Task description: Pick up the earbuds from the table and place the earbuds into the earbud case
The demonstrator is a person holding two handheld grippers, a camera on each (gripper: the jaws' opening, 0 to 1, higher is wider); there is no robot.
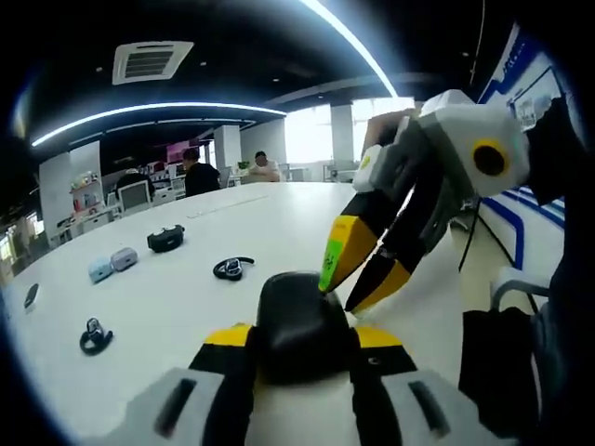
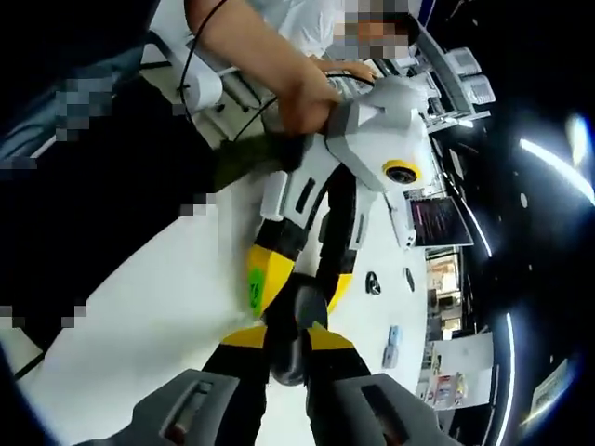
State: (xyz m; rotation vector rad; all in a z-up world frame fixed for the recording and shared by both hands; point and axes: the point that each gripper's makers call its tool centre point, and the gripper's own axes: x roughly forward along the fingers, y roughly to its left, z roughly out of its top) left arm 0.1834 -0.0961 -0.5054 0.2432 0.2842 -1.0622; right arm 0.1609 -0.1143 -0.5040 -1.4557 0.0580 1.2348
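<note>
A rounded black earbud case (image 1: 299,311) sits between the yellow-tipped jaws of my left gripper (image 1: 302,336), which is shut on it above the white table (image 1: 279,223). My right gripper (image 1: 342,295) comes in from the right with its tips close together on the case's far edge. In the right gripper view, the dark case (image 2: 296,321) runs from the left gripper (image 2: 299,283) down between the narrow jaws of my right gripper (image 2: 284,339). Two black ear-hook earbuds (image 1: 232,268) (image 1: 93,336) lie on the table to the left.
A black case (image 1: 165,239) and two pale cases (image 1: 112,264) rest further left on the table, with a small dark item (image 1: 31,295) near its edge. Two people (image 1: 198,172) sit at the far end. A hand (image 2: 307,98) holds the left gripper.
</note>
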